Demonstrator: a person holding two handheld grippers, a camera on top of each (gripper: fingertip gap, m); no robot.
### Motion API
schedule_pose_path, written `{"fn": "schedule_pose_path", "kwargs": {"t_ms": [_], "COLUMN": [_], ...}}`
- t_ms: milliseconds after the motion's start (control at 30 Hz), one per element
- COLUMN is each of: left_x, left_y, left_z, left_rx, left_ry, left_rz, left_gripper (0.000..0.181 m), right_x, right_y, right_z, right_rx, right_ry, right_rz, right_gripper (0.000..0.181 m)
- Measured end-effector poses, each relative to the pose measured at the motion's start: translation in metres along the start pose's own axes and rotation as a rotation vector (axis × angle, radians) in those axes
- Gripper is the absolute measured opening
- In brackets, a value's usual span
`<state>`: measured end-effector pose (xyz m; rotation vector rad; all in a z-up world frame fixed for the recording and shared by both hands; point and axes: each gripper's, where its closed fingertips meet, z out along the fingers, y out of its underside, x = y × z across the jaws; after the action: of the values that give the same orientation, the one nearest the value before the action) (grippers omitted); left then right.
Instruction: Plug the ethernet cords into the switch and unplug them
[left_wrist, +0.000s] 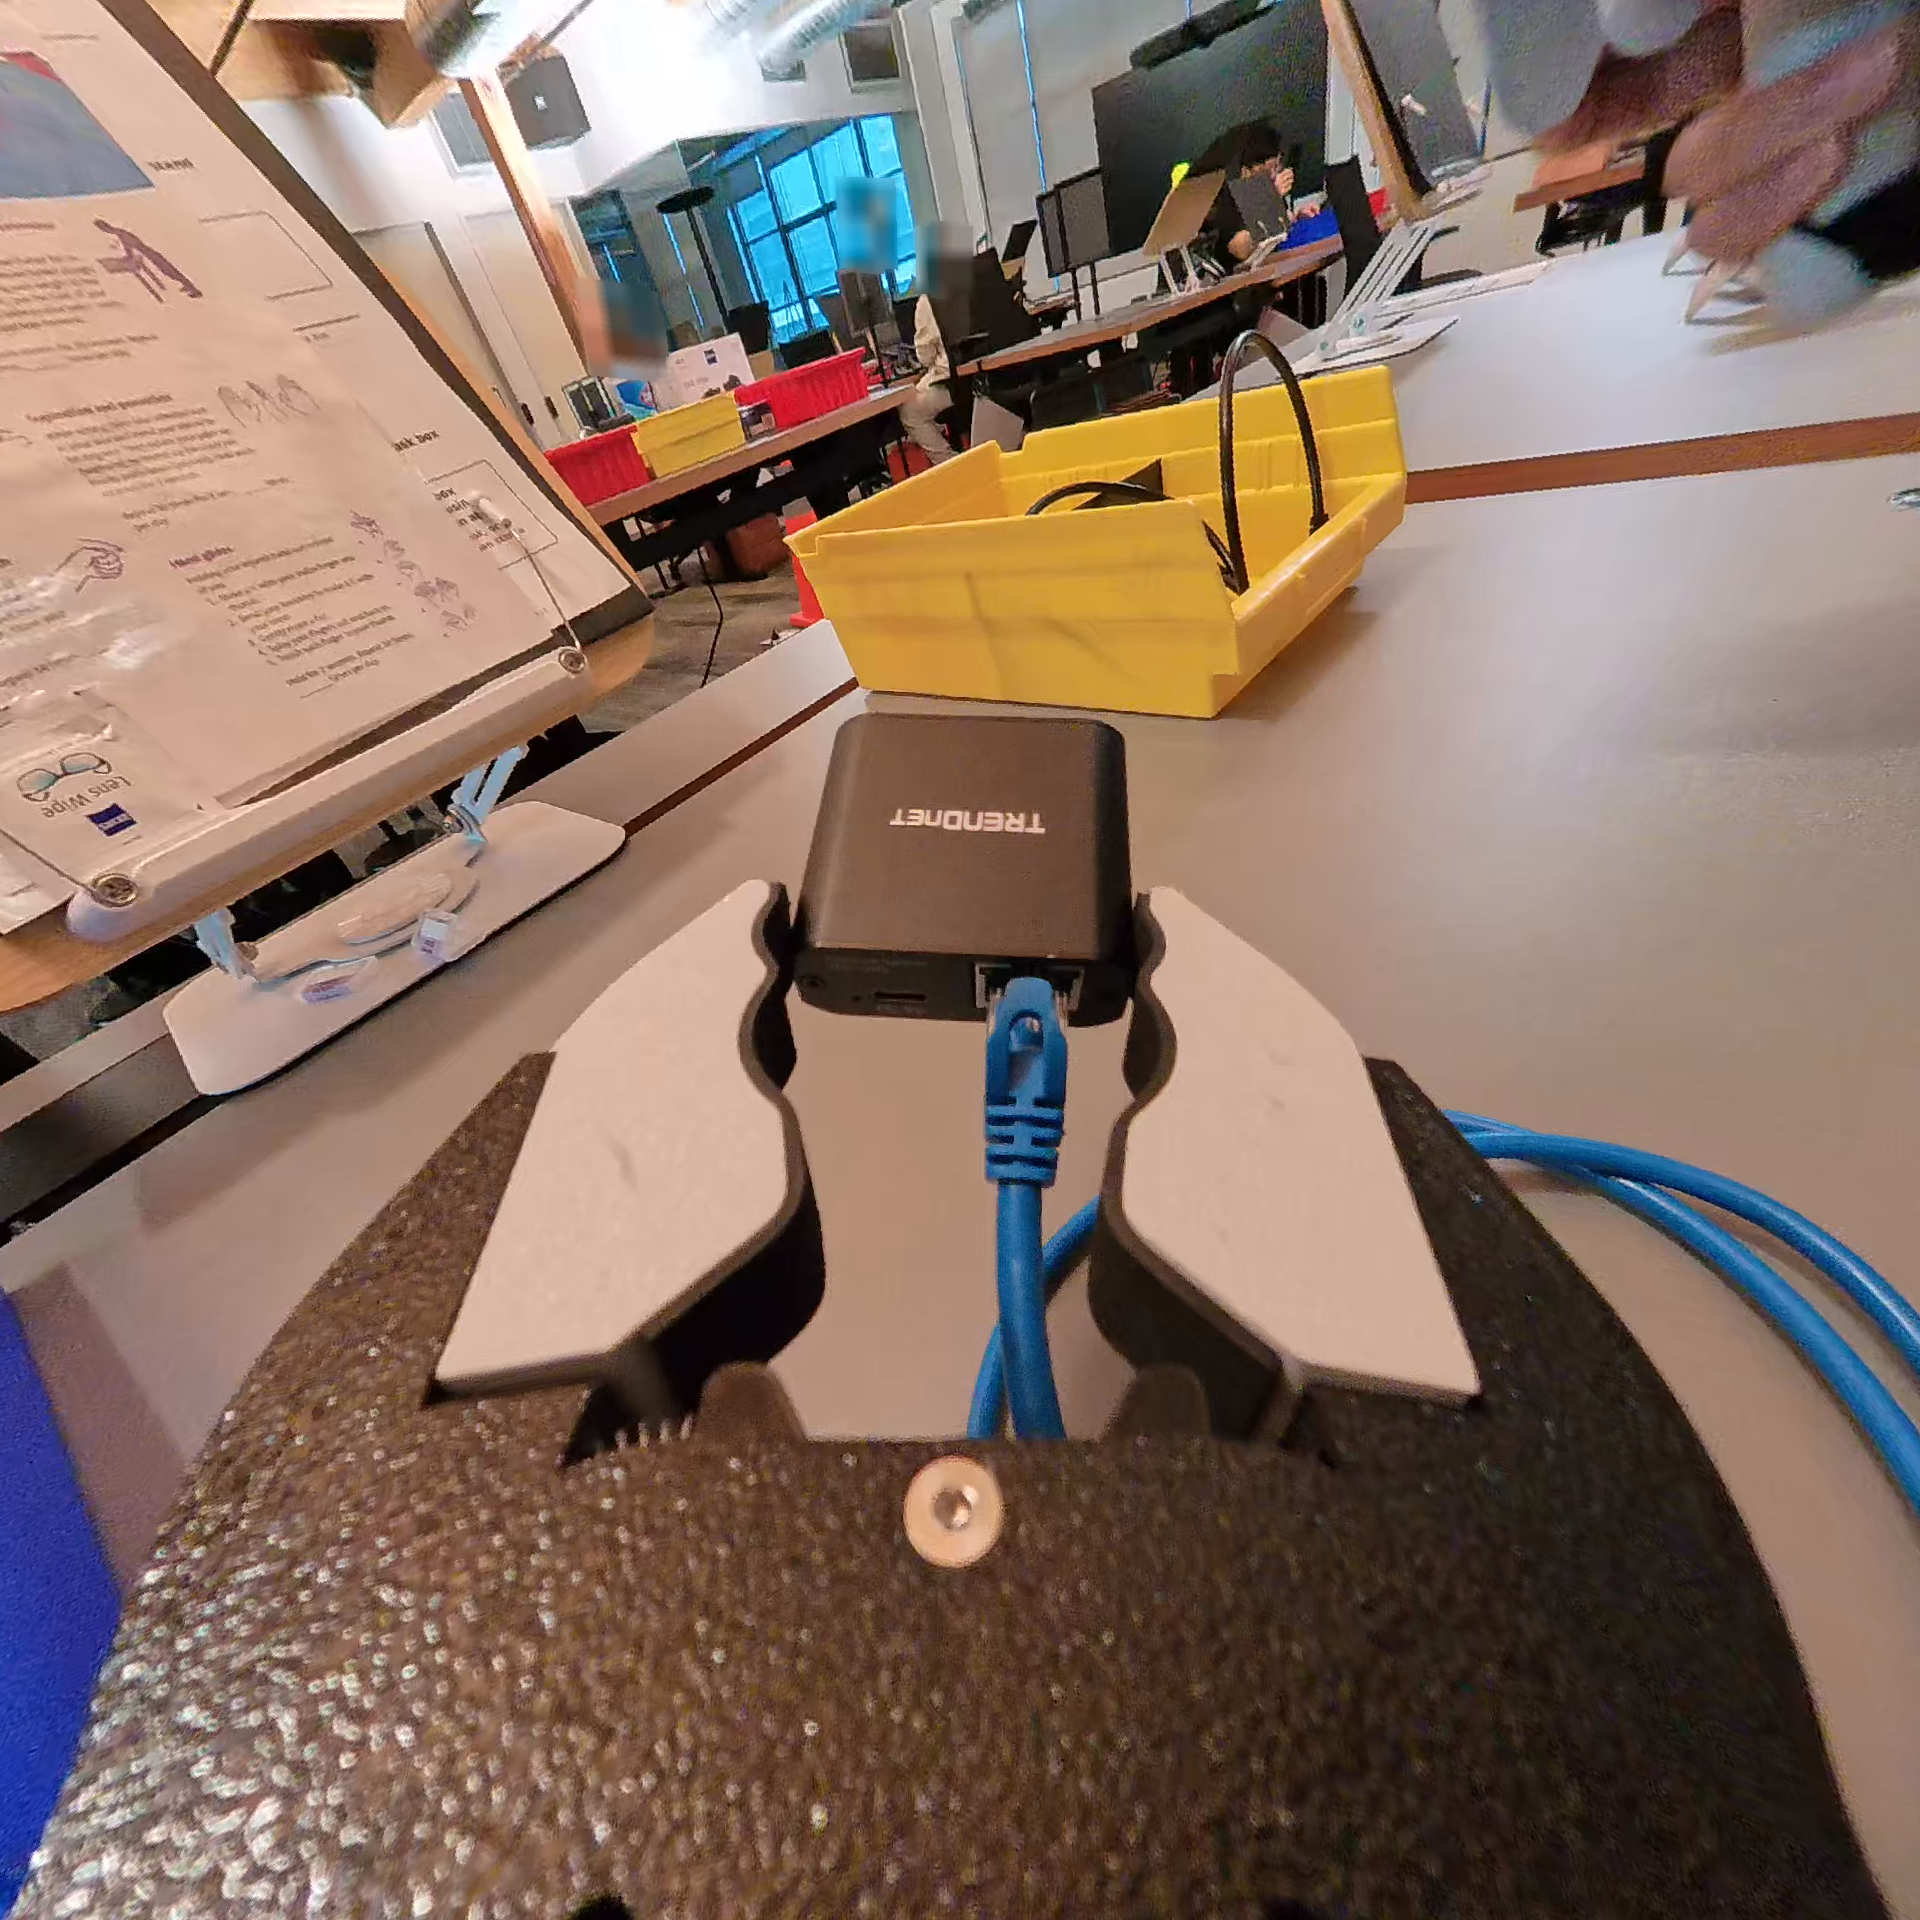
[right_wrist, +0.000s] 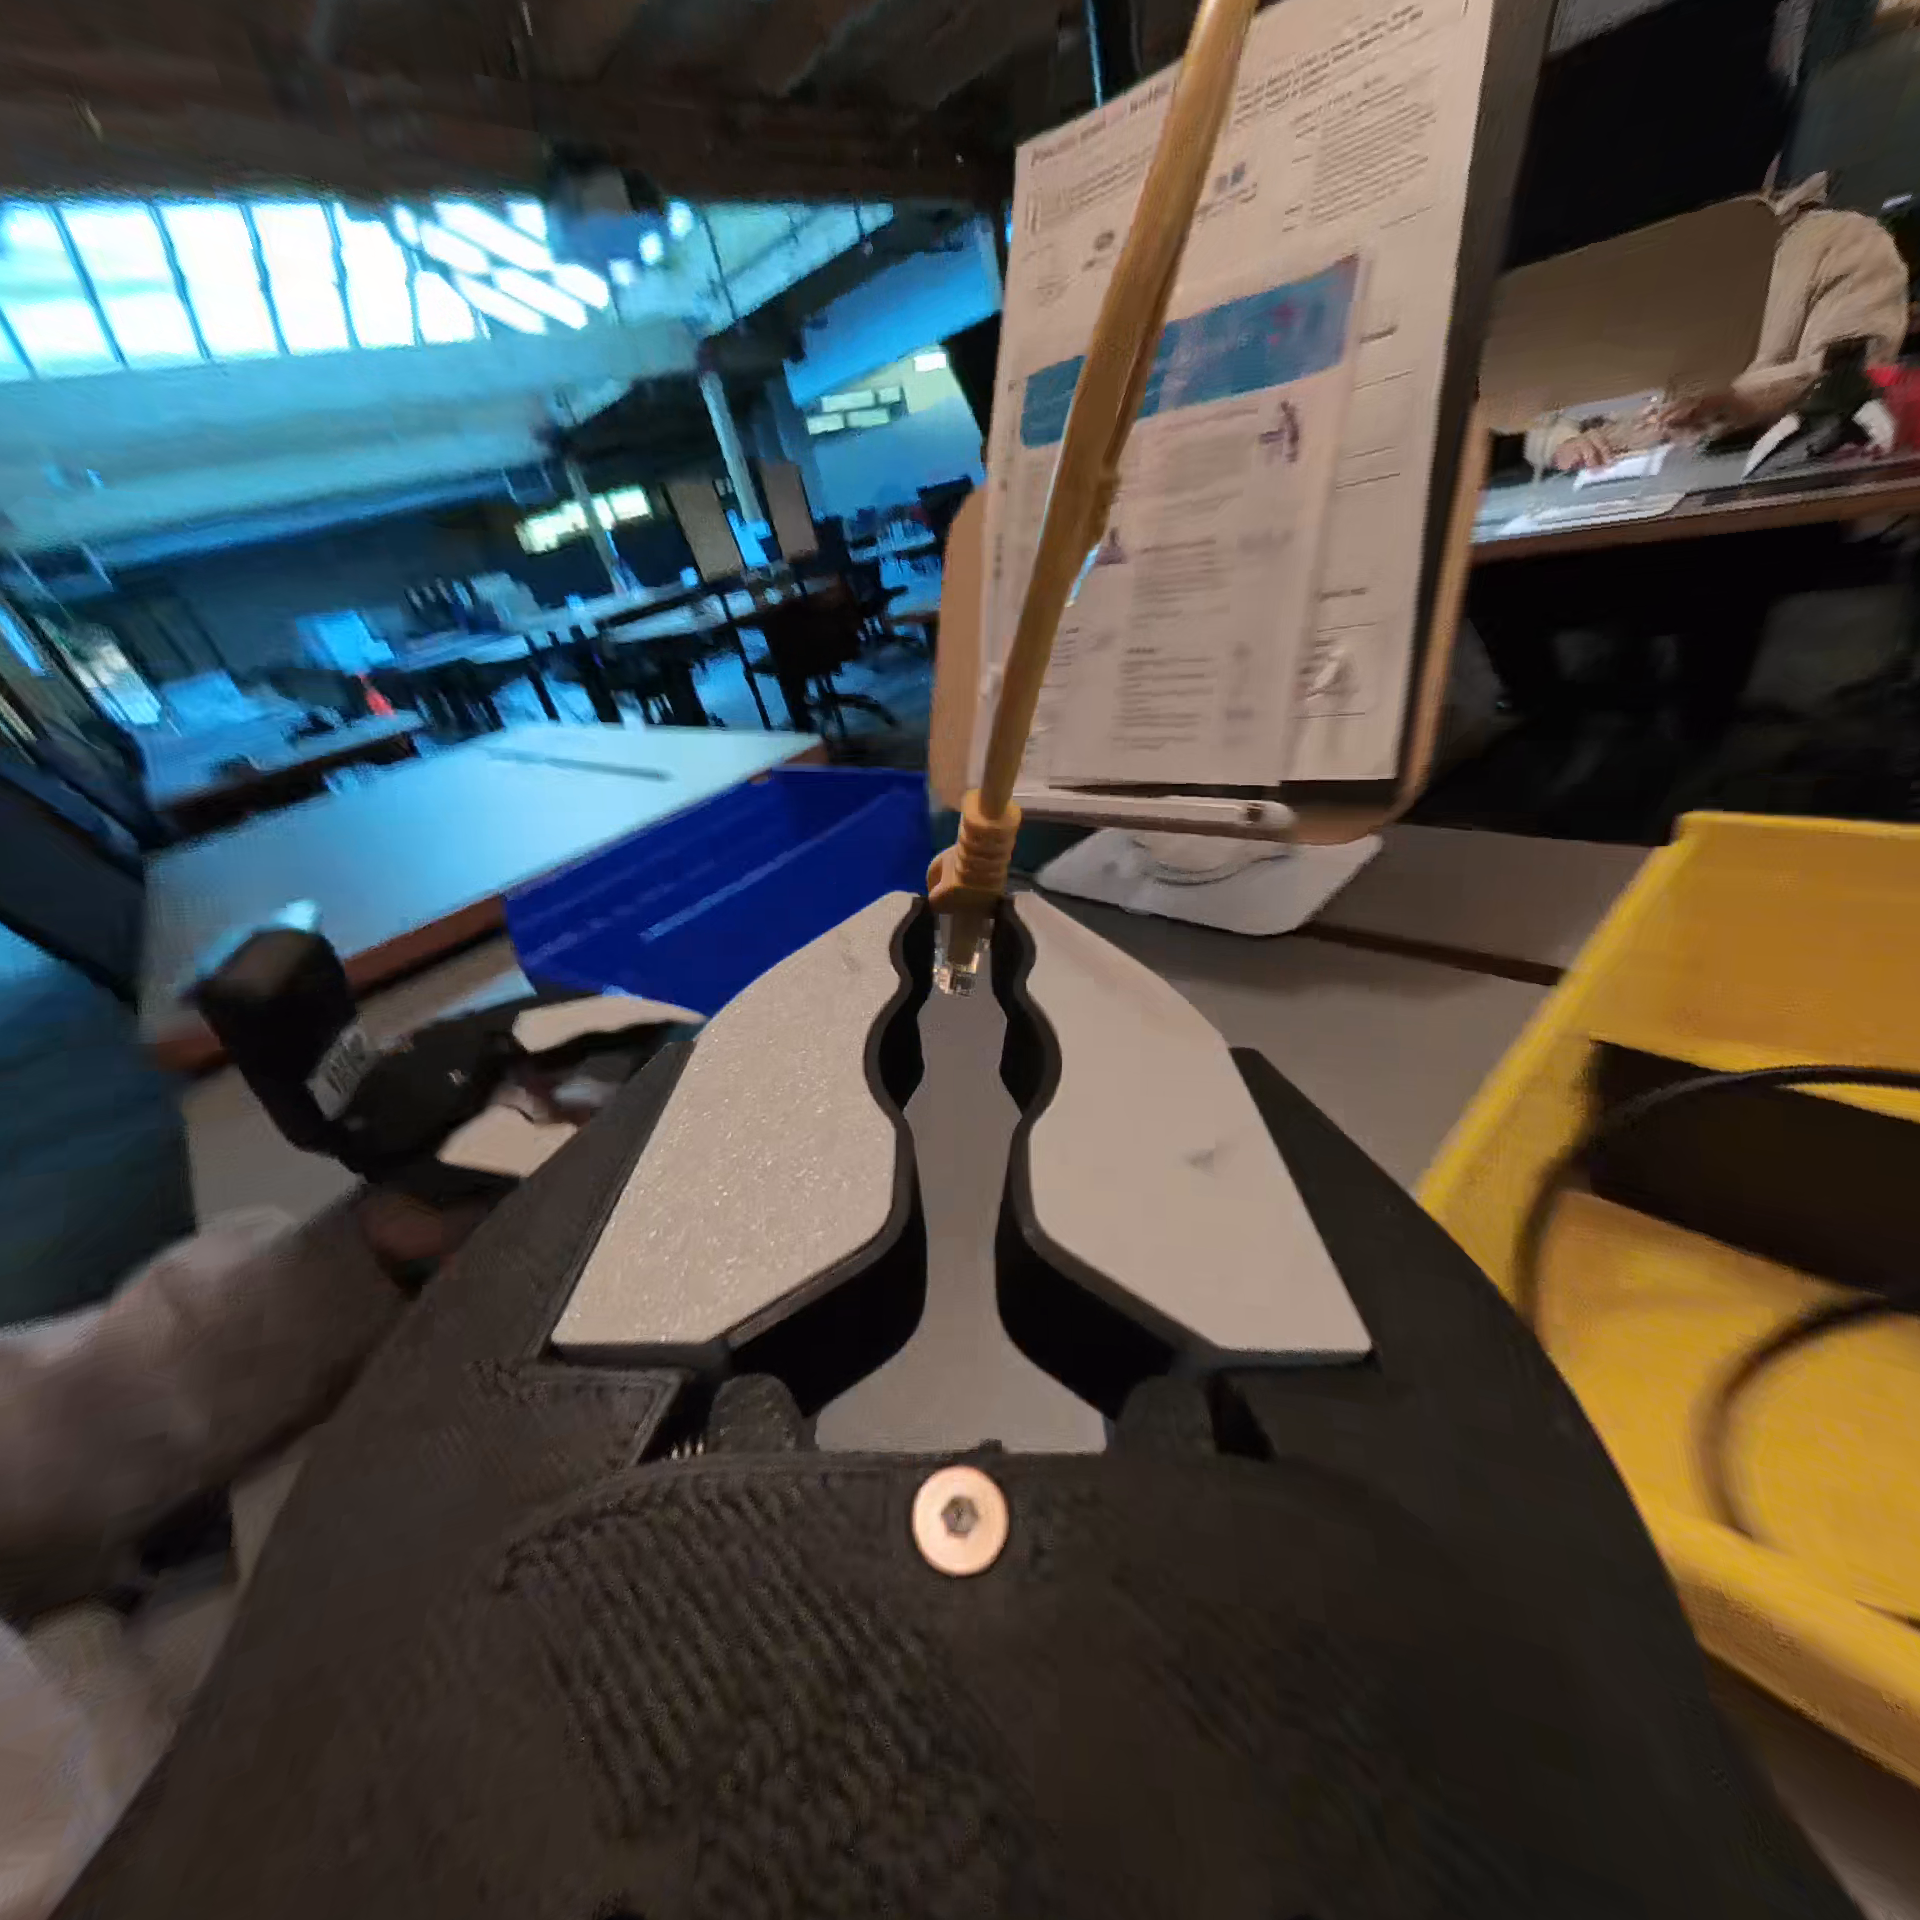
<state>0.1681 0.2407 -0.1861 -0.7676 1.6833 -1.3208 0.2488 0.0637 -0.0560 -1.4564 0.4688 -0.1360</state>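
A small black switch (left_wrist: 961, 842) lies on the grey table. My left gripper (left_wrist: 961, 920) has a finger on each side of its near end and is shut on it. A blue ethernet cord (left_wrist: 1023, 1091) is plugged into a port on the switch's near face. It runs back between the fingers and loops off to the right. My right gripper (right_wrist: 961, 940) is shut on the clear plug of a tan-yellow ethernet cord (right_wrist: 1081, 447), held in the air. The cord rises up out of view. The left gripper (right_wrist: 582, 1023) shows blurred at the left of the right wrist view.
A yellow bin (left_wrist: 1039, 613) holding black cables stands just behind the switch; it also shows at the right of the right wrist view (right_wrist: 1766, 935). A page stand (left_wrist: 260, 468) is at the left. A blue bin (right_wrist: 727, 883) sits beyond. A blurred hand (left_wrist: 1766, 156) is at upper right. The left gripper's tips are roughly 25 cm from the right gripper's.
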Motion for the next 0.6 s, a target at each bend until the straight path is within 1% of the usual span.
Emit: {"fn": "schedule_pose_path", "kwargs": {"t_ms": [67,133,200,300,333,400,467,600], "left_x": [0.002,0.003,0.004,0.003,0.004,0.004,0.005,0.007], "left_y": [0.001,0.001,0.002,0.003,0.003,0.003,0.004,0.005], "left_z": [0.001,0.001,0.002,0.002,0.002,0.003,0.003,0.004], "left_rx": [-0.002,-0.008,-0.010,-0.013,-0.014,-0.014,-0.020,-0.028], "left_ry": [0.008,0.015,0.019,0.018,0.019,0.018,0.022,0.025], "left_rz": [0.000,0.004,0.004,0.003,0.000,-0.001,0.005,0.017], "left_gripper": [0.061,0.061,0.061,0.061,0.061,0.061,0.061,0.061], "right_x": [0.027,0.059,0.087,0.119,0.122,0.132,0.134,0.144], "right_y": [-0.012,-0.013,-0.002,0.019,0.025,0.032,0.037,0.035], "right_z": [-0.025,-0.050,-0.073,-0.101,-0.105,-0.108,-0.102,-0.085], "right_rx": [-0.082,-0.198,-0.353,-0.585,-0.644,-0.715,-0.764,-0.919], "right_ry": [0.051,0.125,0.189,0.221,0.182,0.121,0.023,-0.090], "right_rz": [-0.082,-0.183,-0.286,-0.389,-0.388,-0.355,-0.325,-0.323], "right_gripper": [0.011,0.011,0.011,0.011,0.011,0.011,0.011,0.011]}}
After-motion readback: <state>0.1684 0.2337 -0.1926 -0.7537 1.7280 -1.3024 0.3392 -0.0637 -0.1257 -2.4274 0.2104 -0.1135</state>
